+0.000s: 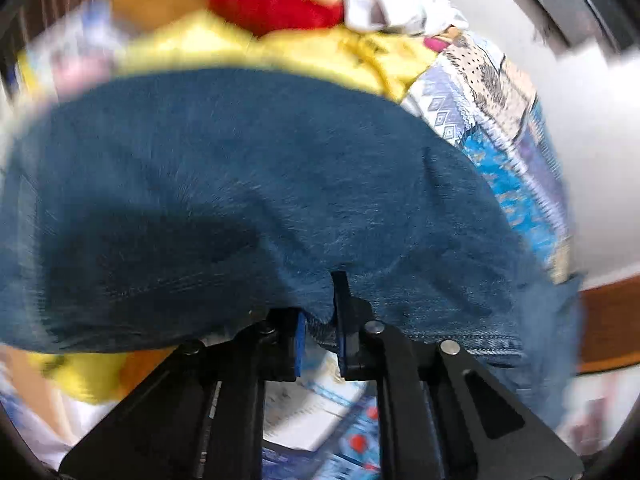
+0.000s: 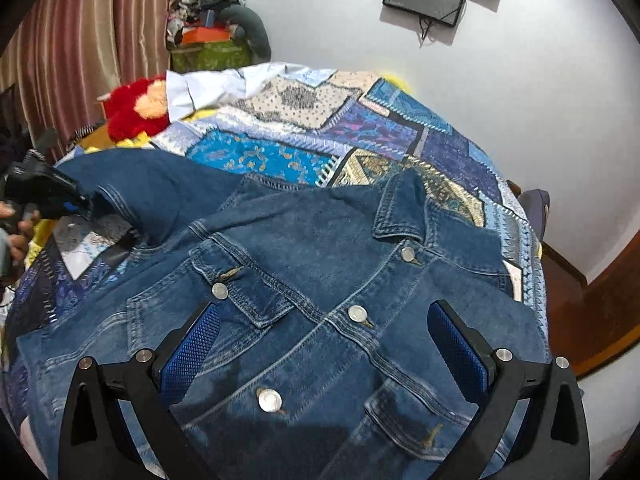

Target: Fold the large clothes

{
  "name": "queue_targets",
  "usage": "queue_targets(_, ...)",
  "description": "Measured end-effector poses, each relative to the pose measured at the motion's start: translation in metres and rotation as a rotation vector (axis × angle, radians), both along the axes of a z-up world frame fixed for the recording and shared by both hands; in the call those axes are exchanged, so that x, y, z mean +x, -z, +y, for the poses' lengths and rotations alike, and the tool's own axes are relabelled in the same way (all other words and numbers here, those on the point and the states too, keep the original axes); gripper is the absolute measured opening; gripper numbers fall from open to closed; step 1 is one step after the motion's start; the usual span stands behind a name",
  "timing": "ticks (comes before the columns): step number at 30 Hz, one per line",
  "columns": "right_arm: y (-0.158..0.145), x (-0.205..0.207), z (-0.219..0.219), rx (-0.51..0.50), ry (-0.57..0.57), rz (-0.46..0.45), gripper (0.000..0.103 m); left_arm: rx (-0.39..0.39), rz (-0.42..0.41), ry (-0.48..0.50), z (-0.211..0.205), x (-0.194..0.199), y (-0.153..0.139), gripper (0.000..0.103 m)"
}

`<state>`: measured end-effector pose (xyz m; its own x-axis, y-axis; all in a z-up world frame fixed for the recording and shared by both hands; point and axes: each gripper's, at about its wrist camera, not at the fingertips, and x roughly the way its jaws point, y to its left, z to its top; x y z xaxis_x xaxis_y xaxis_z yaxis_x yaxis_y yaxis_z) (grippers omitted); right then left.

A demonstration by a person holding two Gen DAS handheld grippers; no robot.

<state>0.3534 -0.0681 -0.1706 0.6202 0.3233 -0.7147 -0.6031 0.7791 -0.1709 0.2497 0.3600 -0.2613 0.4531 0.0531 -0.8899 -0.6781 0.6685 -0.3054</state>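
A blue denim jacket (image 2: 320,288) lies front up, buttoned, on a patchwork bedspread (image 2: 360,136). My right gripper (image 2: 324,320) is open and empty, hovering just above the jacket's chest, its blue pads wide apart. My left gripper (image 1: 320,320) is shut on a fold of the jacket's sleeve (image 1: 240,184) and lifts it; the denim fills most of the blurred left wrist view. The left gripper also shows in the right wrist view (image 2: 52,196), at the far left, holding the sleeve end (image 2: 132,184).
A red plush toy (image 2: 136,108), a white shirt (image 2: 216,84) and yellow cloth (image 1: 304,56) lie at the head of the bed. A striped curtain (image 2: 80,40) hangs at left. A cluttered stand (image 2: 212,32) and a white wall stand behind. Wooden floor (image 2: 592,312) lies at right.
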Motion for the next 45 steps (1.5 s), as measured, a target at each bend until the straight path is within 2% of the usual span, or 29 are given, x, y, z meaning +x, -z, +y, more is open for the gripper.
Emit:
queue_targets(1,-0.004,-0.002,-0.006,0.003,0.010,-0.010,0.103,0.110,0.032,0.029,-0.012,0.006,-0.011,0.011)
queue_targets(2,-0.008,-0.002,-0.012,0.003,0.022,-0.021,0.103,0.262,0.060,0.076,-0.031,0.014,-0.030,0.011)
queue_targets(3,-0.012,-0.002,-0.019,0.001,0.037,-0.031,0.103,0.361,0.054,0.107,-0.045,0.018,-0.047,0.010)
queue_targets(4,-0.015,-0.002,-0.025,0.001,0.053,-0.041,0.103,0.418,0.041,0.124,-0.054,0.020,-0.059,0.010)
queue_targets(5,-0.018,0.000,-0.029,0.001,0.063,-0.047,0.103,0.503,0.004,0.156,-0.071,0.025,-0.083,0.010)
queue_targets(7,-0.024,0.003,-0.044,0.014,0.100,-0.057,0.103,0.599,-0.068,0.213,-0.097,0.034,-0.120,0.010)
queue_targets(9,-0.031,0.006,-0.061,0.045,0.141,-0.058,0.103,0.643,-0.144,0.295,-0.127,0.041,-0.153,0.010)
queue_targets(11,-0.036,0.007,-0.077,0.081,0.176,-0.051,0.103,0.631,-0.207,0.374,-0.153,0.049,-0.171,0.010)
queue_targets(12,-0.040,0.008,-0.086,0.103,0.193,-0.041,0.103,0.607,-0.244,0.444,-0.176,0.055,-0.180,0.010)
queue_targets(16,-0.051,0.006,-0.118,0.153,0.241,-0.016,0.103,0.517,-0.288,0.643,-0.246,0.075,-0.174,0.010)
queue_targets(18,-0.055,0.003,-0.135,0.159,0.271,-0.021,0.103,0.456,-0.262,0.755,-0.286,0.084,-0.150,0.010)
queue_targets(22,-0.057,-0.006,-0.159,0.143,0.312,-0.031,0.103,0.407,-0.139,0.918,-0.352,0.095,-0.090,0.010)
queue_targets(24,-0.056,-0.011,-0.167,0.119,0.323,-0.040,0.103,0.403,-0.094,0.968,-0.369,0.088,-0.072,0.010)
queue_targets(26,-0.054,-0.015,-0.172,0.102,0.327,-0.053,0.103,0.396,-0.068,1.010,-0.385,0.085,-0.062,0.010)
queue_targets(28,-0.053,-0.019,-0.174,0.088,0.328,-0.069,0.103,0.393,-0.049,1.045,-0.392,0.076,-0.058,0.015)
queue_targets(29,-0.052,-0.020,-0.174,0.088,0.327,-0.075,0.103,0.387,-0.043,1.060,-0.391,0.072,-0.061,0.023)
queue_targets(30,-0.052,-0.022,-0.174,0.090,0.329,-0.087,0.103,0.378,-0.038,1.066,-0.386,0.069,-0.067,0.036)
queue_targets(31,-0.051,-0.024,-0.173,0.094,0.331,-0.098,0.103,0.372,-0.042,1.061,-0.385,0.066,-0.068,0.045)
queue_targets(32,-0.051,-0.024,-0.171,0.096,0.330,-0.108,0.103,0.357,-0.057,1.038,-0.374,0.062,-0.077,0.061)
queue_targets(33,-0.051,-0.025,-0.168,0.098,0.326,-0.117,0.103,0.345,-0.073,1.016,-0.365,0.063,-0.082,0.071)
queue_targets(35,-0.052,-0.025,-0.162,0.101,0.313,-0.132,0.103,0.331,-0.108,0.929,-0.337,0.061,-0.097,0.079)
queue_targets(40,-0.052,-0.025,-0.142,0.096,0.275,-0.161,0.103,0.283,-0.117,0.743,-0.267,0.069,-0.105,0.079)
queue_targets(43,-0.049,-0.026,-0.130,0.093,0.261,-0.176,0.103,0.213,-0.081,0.637,-0.230,0.082,-0.087,0.079)
queue_targets(45,-0.048,-0.028,-0.125,0.089,0.252,-0.188,0.103,0.099,-0.055,0.582,-0.209,0.090,-0.064,0.078)
